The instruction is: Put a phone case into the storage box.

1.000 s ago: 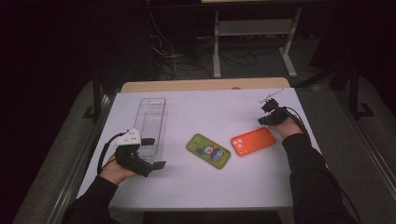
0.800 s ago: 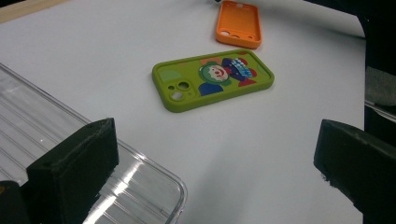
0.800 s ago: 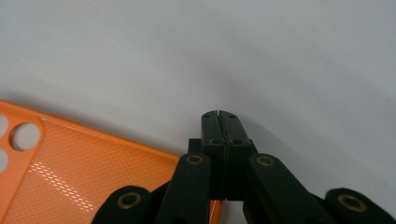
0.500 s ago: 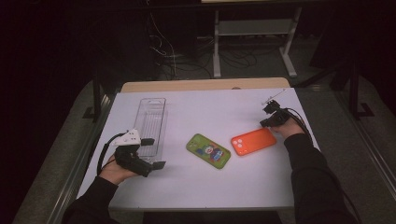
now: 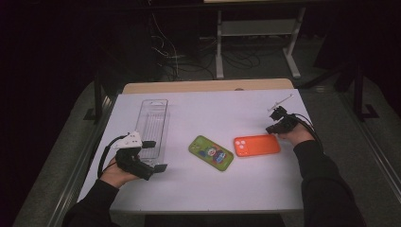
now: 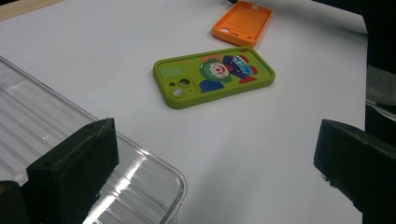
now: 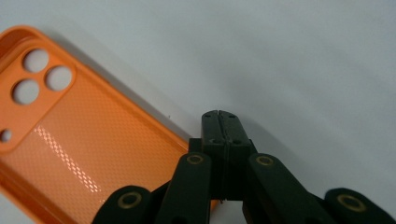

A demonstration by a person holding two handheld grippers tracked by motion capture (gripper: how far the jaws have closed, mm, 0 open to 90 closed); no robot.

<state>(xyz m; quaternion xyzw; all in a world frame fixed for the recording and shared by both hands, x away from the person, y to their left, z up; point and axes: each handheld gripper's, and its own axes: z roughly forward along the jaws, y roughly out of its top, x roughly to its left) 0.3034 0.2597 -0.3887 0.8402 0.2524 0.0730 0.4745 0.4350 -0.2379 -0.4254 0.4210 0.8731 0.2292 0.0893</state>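
Left gripper (image 5: 153, 155) jaws wide apart, nothing between, hovering at the near end of the clear tray (image 5: 153, 124) by the table's (image 5: 198, 194) left edge. Green phone case (image 5: 211, 152) mid-table, bare surface all round it. Orange phone case (image 5: 257, 144) just beside it, apart. Right gripper (image 7: 219, 122) jaws pressed together, empty, at the orange case's long edge, near the table's right edge.

— What's on the white desk (image 5: 246, 189)?
— A clear plastic tray (image 5: 153, 125) at the left, a green phone case (image 5: 211, 152) in the middle, an orange phone case (image 5: 257, 145) just right of it, all lying flat and apart.
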